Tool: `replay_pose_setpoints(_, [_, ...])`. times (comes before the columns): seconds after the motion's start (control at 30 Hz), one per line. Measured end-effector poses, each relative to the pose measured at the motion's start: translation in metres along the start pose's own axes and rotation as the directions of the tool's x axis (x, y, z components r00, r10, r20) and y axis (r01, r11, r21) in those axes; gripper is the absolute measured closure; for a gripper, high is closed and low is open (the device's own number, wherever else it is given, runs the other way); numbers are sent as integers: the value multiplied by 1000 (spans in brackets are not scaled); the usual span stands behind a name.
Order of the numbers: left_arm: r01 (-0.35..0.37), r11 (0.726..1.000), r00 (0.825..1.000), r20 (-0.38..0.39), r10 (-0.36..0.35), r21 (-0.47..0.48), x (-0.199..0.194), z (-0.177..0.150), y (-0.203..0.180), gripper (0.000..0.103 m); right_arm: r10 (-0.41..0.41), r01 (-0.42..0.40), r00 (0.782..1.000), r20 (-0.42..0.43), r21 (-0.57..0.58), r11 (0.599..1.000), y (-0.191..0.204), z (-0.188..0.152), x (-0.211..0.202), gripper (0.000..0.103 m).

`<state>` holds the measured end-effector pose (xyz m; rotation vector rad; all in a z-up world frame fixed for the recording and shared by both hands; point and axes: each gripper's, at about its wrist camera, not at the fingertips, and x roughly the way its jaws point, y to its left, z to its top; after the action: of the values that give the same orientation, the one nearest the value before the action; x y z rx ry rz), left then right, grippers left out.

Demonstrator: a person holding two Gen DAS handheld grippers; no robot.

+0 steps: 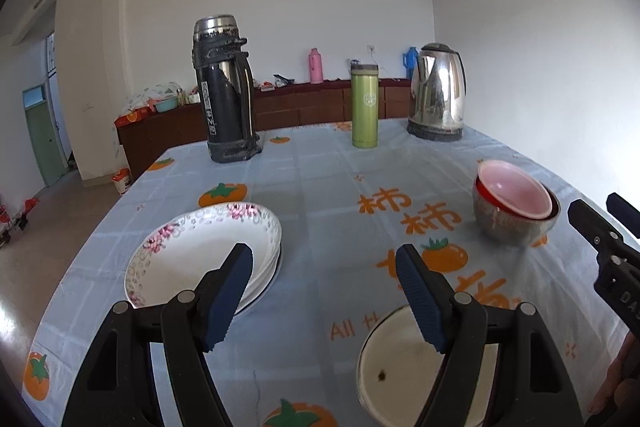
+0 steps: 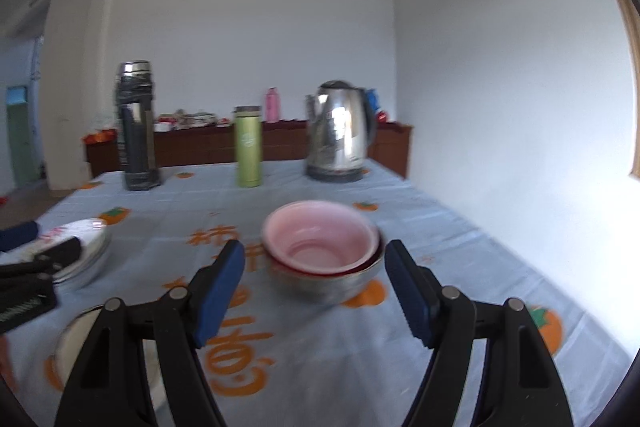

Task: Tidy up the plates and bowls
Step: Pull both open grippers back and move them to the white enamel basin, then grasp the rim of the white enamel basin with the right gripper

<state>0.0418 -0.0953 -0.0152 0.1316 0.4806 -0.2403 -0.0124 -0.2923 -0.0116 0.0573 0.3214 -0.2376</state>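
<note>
A stack of white floral plates (image 1: pixel 200 251) lies at the table's left. A pink bowl (image 1: pixel 514 189) sits nested in a red one inside a steel bowl (image 1: pixel 508 227) on the right. Near the front edge rests a cream enamel plate (image 1: pixel 396 367) with a dark spot. My left gripper (image 1: pixel 326 297) hovers open over the cloth between the floral plates and the enamel plate, nothing between its pads. My right gripper (image 2: pixel 314 297) is open too, just short of the bowl stack (image 2: pixel 320 247), which shows between the fingers. The floral plates (image 2: pixel 86 247) and enamel plate (image 2: pixel 76 339) appear at left.
At the back of the table stand a black-and-steel thermos (image 1: pixel 224 91), a green flask (image 1: pixel 365 107) and a steel kettle (image 1: pixel 438 93). A blue cloth with orange fruit prints covers the table (image 1: pixel 312 187). A dark wooden sideboard (image 1: pixel 304 107) runs along the far wall.
</note>
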Motion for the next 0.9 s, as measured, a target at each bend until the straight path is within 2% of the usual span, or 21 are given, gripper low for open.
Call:
replay_pose_setpoints(0.1, [5, 1000, 1000, -23, -5, 1, 0, -4, 6, 27, 62, -62, 998, -33, 17, 998, 6, -5, -4, 31])
replay_pose_setpoints(0.23, [15, 1000, 998, -54, -14, 21, 1, -11, 10, 27, 133, -130, 987, -93, 38, 991, 17, -13, -5, 40])
replay_pose_setpoints(0.3, [19, 999, 998, -64, -16, 35, 0, -14, 10, 27, 170, -163, 977, -128, 63, 985, 20, -16, -2, 46])
replay_pose_setpoints(0.37, [25, 999, 997, -73, -21, 43, 1, -17, 9, 27, 209, -194, 962, -173, 100, 976, 23, -21, 2, 57])
replay_pose_setpoints(0.57, [49, 998, 993, -111, -44, 49, 3, -21, 7, 27, 293, -251, 929, -227, 195, 948, 24, -33, 4, 60])
replay_pose_setpoints(0.73, [43, 995, 992, -122, -33, 87, 4, -26, -1, 27, 311, -268, 915, -259, 187, 945, 35, -42, 4, 60])
replay_pose_setpoints(0.9, [43, 994, 991, -133, -30, 98, 7, -28, -3, 27, 310, -271, 910, -274, 172, 947, 42, -45, 5, 60])
